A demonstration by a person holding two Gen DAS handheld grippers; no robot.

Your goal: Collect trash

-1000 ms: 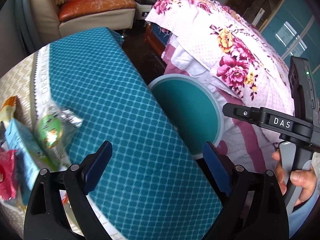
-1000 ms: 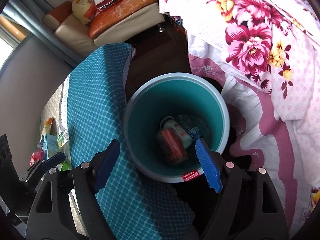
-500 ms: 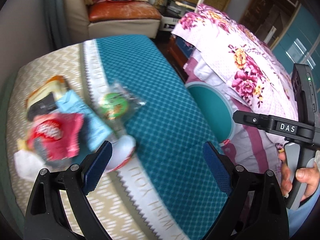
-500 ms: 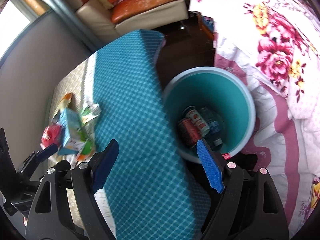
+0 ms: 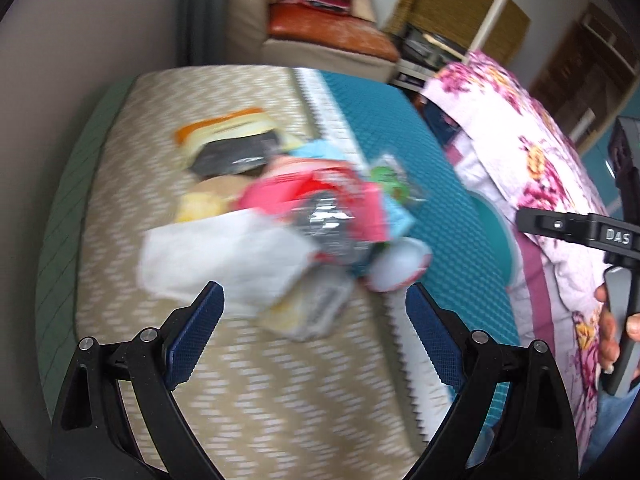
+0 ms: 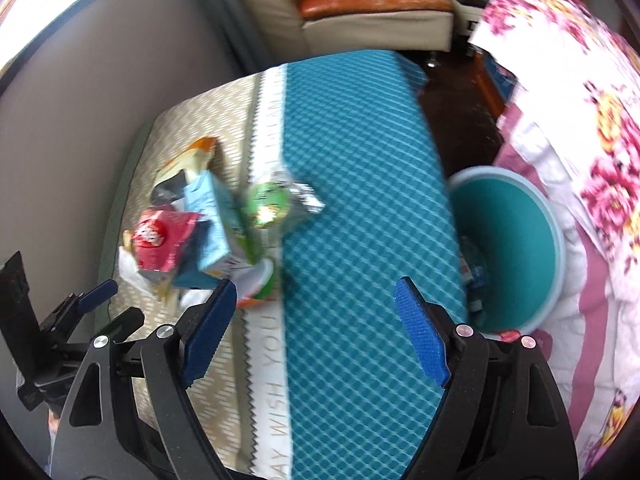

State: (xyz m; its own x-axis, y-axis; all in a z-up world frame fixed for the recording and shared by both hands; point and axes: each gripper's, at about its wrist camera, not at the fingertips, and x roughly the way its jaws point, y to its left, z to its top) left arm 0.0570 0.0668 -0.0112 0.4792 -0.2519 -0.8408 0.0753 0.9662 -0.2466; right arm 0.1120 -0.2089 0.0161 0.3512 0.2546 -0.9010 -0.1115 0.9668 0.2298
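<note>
Beige zigzag and teal diamond cloth covers the table (image 6: 352, 200), with a white serrated band running between the two halves. Your trash pile (image 5: 288, 224) sits mostly on the beige half and spills over the band onto the teal; in the left wrist view it is blurred, at about 12 o'clock from your left gripper (image 5: 316, 332). That gripper's blue pads stand wide apart with nothing between them, above the near edge of a white tissue (image 5: 224, 256). On top of the heap lies a red wrapper (image 5: 316, 200) over a light blue carton (image 6: 216, 220), and a green-labelled clear packet (image 6: 276, 204) lies at the pile's 2 o'clock edge, on the band.

Your right gripper (image 6: 312, 332) is also spread wide and holds nothing; it hangs over the teal cloth, with the pile at about 10 o'clock from it. The teal bin (image 6: 516, 248) stands off the table's edge at roughly 2 o'clock, against the floral bedspread (image 6: 592, 128), and some cans or cartons show in its bottom, too blurred to name. Your hand (image 5: 612, 320) wraps the right tool's handle at 3 o'clock in the left wrist view. A cream sofa (image 6: 360, 20) with an orange cushion stands beyond the table.
</note>
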